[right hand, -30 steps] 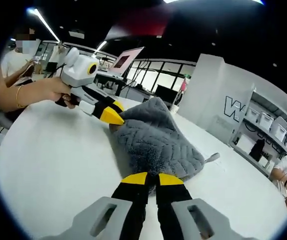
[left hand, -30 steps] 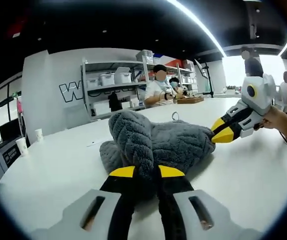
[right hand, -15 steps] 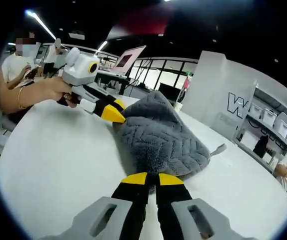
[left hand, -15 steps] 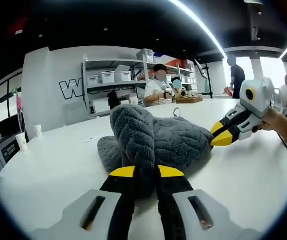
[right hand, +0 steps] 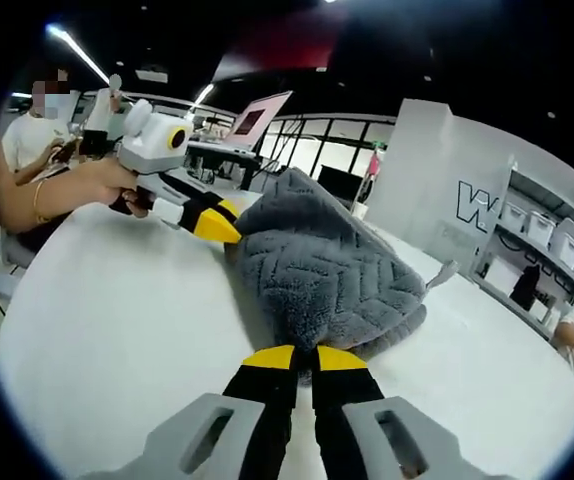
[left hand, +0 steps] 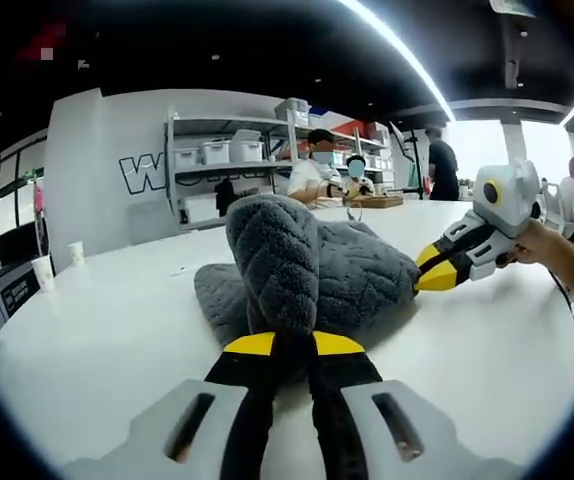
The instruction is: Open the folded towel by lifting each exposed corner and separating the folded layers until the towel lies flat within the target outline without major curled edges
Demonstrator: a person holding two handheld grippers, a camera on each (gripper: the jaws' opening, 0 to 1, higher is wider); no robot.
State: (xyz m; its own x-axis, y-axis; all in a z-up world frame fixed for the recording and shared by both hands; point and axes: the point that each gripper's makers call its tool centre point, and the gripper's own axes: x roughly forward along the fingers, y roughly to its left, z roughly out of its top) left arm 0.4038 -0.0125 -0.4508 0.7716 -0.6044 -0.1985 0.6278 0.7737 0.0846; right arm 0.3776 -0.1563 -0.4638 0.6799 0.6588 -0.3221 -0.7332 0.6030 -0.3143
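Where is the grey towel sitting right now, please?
The grey towel lies bunched on the white table, pinched between the left gripper and the right gripper at opposite ends.

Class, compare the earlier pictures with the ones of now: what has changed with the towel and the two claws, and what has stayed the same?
The grey towel has been raised a little: the fold pinched by the left claw stands taller and more bunched. The right claw stays shut on the opposite edge, which sits slightly higher. Neither claw has let go. The towel remains folded, partly resting on the white table.
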